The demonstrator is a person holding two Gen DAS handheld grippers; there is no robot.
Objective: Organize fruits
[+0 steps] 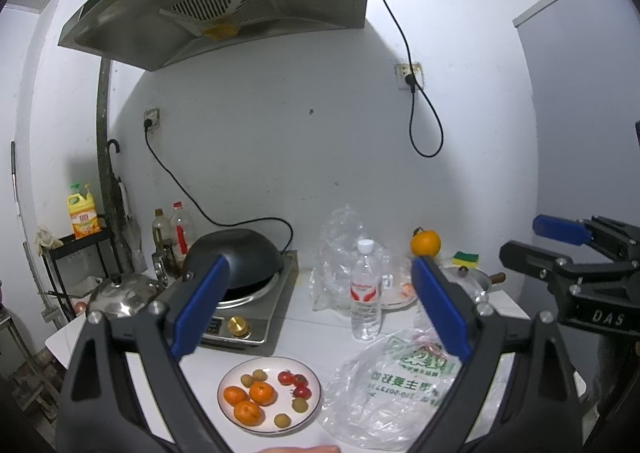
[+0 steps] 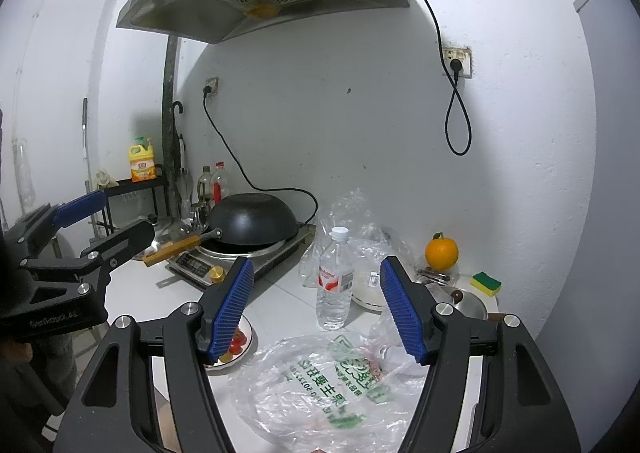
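Seen first from the left wrist camera, the left gripper [image 1: 320, 305] hangs above a white kitchen counter [image 1: 304, 337], its two blue-padded fingers spread wide with nothing between them. Directly below and slightly left of its midline sits a round white ceramic plate [image 1: 312, 409] holding the fruit: three small orange tangerines [image 1: 250, 399], a cluster of red cherry tomatoes [image 1: 295, 383], and a few small yellow-green fruits, possibly longans, though they are too small to be sure. Just right of the plate lies a crumpled clear plastic bag with green printed Chinese characters [image 1: 392, 389]. Behind stand a clear plastic water bottle with a red and white label [image 1: 365, 293], a black wok on an induction cooker [image 1: 236, 261], and a single large orange [image 1: 425, 243] near the wall. The right gripper [image 1: 560, 249] shows at the right edge, marked "DAS".

From the right wrist camera, the right gripper [image 2: 316, 309] is likewise released, its ribbed blue pads [image 2: 404, 313] apart and empty. The printed bag [image 2: 320, 385] lies straight ahead beneath it; the plate [image 2: 248, 337] peeks out to the left, mostly hidden behind the left pad. The left gripper [image 2: 108, 217] enters from the left, its body reading "GenRobot.AI". In my judgement the left gripper is nearer the plated fruit, the right nearer the bag.
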